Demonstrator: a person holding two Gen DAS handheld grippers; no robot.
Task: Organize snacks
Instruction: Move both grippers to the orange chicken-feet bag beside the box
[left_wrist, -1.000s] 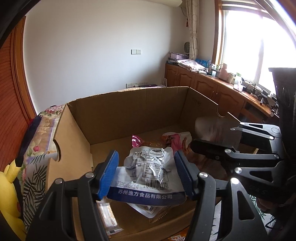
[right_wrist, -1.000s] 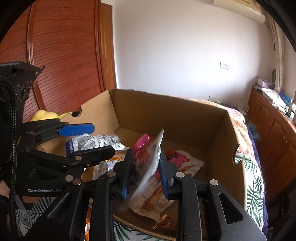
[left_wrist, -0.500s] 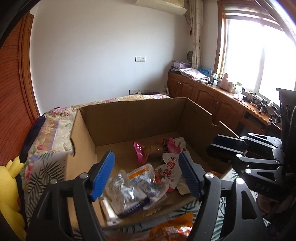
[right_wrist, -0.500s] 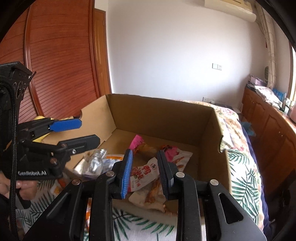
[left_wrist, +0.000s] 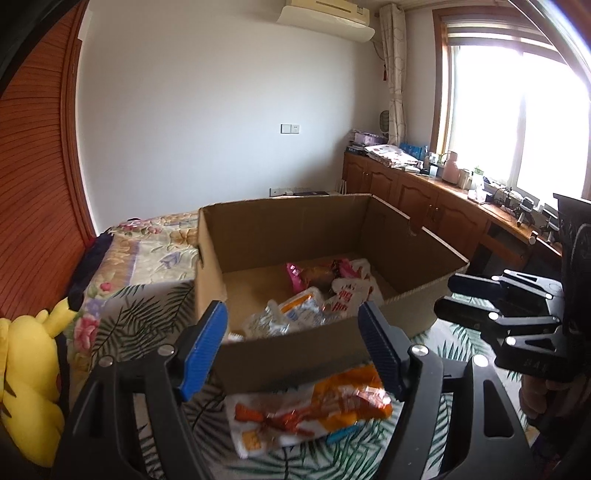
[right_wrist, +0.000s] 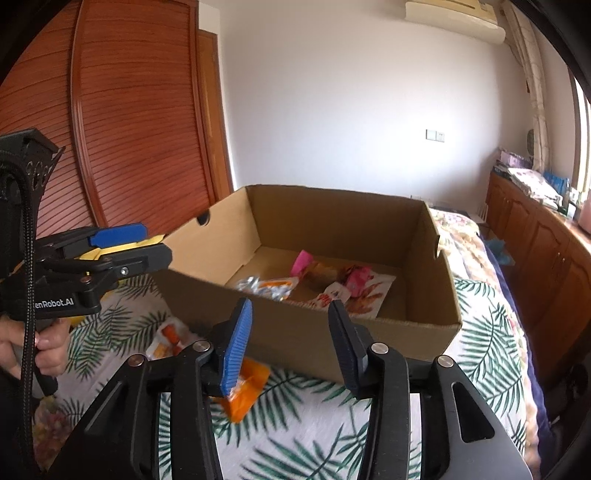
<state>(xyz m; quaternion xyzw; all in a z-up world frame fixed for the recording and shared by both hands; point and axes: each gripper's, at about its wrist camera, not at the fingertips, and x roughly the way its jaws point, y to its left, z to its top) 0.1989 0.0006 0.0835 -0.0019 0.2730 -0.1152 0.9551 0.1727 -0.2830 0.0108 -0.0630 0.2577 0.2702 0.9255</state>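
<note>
Leaf-print bedspread (right_wrist: 325, 424) lies under both my claws. My left gripper (left_wrist: 293, 349) and right gripper (right_wrist: 290, 345) hang spread apart, holding nothing, just short of the cardboard box (right_wrist: 295, 336). Several snack packets (left_wrist: 314, 295) sit inside it; an orange packet (left_wrist: 314, 406) lies outside, beside its near wall.

Bright daylight from the blown-out window (left_wrist: 517, 122), fisheye-bent edges, dark corners, slight motion blur low down.
</note>
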